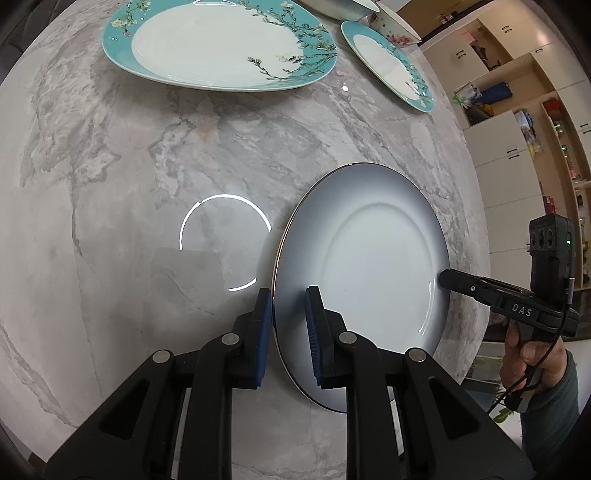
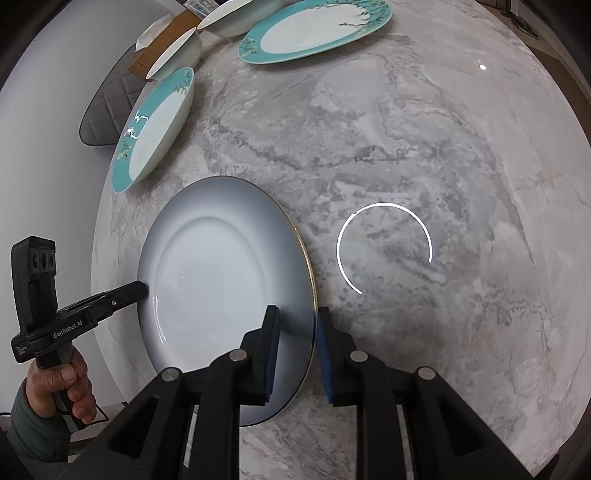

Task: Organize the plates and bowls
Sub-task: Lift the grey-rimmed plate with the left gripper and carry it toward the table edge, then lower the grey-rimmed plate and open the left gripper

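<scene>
A grey-to-white plate (image 1: 369,266) (image 2: 221,277) with a thin gold rim lies low on the marble table (image 1: 147,166), near its edge. My left gripper (image 1: 289,291) straddles the plate's left rim, one blue pad under it and one on top, shut on it; the right wrist view shows the left gripper (image 2: 142,288) at the far rim. On the opposite rim my right gripper (image 2: 298,309) has its pads slightly parted around the edge and not pressing. The left wrist view shows the right gripper (image 1: 443,278) as a thin black tip at that rim.
A large teal floral plate (image 1: 221,44) (image 2: 314,33) and a smaller teal plate (image 1: 391,62) (image 2: 155,125) lie farther back. Two white bowls (image 2: 177,55) (image 2: 236,18) stand behind them. Cabinets (image 1: 517,147) and a padded chair (image 2: 107,110) lie beyond the table's edge.
</scene>
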Demonstrator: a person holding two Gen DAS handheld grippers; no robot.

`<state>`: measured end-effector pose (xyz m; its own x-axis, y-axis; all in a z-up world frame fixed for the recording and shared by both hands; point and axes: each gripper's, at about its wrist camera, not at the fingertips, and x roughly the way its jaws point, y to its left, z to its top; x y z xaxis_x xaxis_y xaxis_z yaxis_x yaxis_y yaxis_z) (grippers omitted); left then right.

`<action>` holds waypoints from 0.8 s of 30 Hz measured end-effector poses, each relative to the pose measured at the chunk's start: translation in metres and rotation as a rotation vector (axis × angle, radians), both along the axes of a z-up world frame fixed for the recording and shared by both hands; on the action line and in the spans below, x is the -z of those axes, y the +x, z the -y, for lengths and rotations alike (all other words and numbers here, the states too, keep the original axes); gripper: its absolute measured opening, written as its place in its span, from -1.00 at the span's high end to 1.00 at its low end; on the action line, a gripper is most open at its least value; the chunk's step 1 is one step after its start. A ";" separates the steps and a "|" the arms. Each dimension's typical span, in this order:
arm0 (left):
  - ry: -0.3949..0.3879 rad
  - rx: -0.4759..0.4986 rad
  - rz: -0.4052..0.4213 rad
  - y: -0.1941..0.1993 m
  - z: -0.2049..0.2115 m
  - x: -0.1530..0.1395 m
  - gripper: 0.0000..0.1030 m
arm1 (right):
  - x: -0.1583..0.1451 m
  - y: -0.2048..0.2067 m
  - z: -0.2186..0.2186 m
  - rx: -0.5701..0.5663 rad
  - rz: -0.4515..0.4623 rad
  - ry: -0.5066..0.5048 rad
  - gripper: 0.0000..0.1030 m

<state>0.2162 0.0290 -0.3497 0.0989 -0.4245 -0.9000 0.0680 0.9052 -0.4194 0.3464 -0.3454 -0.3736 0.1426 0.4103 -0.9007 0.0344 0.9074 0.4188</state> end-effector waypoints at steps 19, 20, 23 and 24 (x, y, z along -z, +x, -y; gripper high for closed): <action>-0.146 -0.231 0.166 -0.011 -0.066 -0.066 -0.95 | -0.070 -0.019 0.029 0.211 0.240 0.068 -1.00; -0.141 -0.229 0.164 -0.009 -0.071 -0.070 -0.99 | -0.076 -0.017 0.028 0.218 0.260 0.069 -1.00; -0.089 -0.244 0.226 -0.006 -0.083 -0.087 -0.99 | -0.091 -0.012 0.022 0.231 0.302 0.065 -1.00; -0.085 -0.248 0.251 -0.009 -0.089 -0.094 -0.99 | -0.095 -0.009 0.020 0.237 0.306 0.061 -1.00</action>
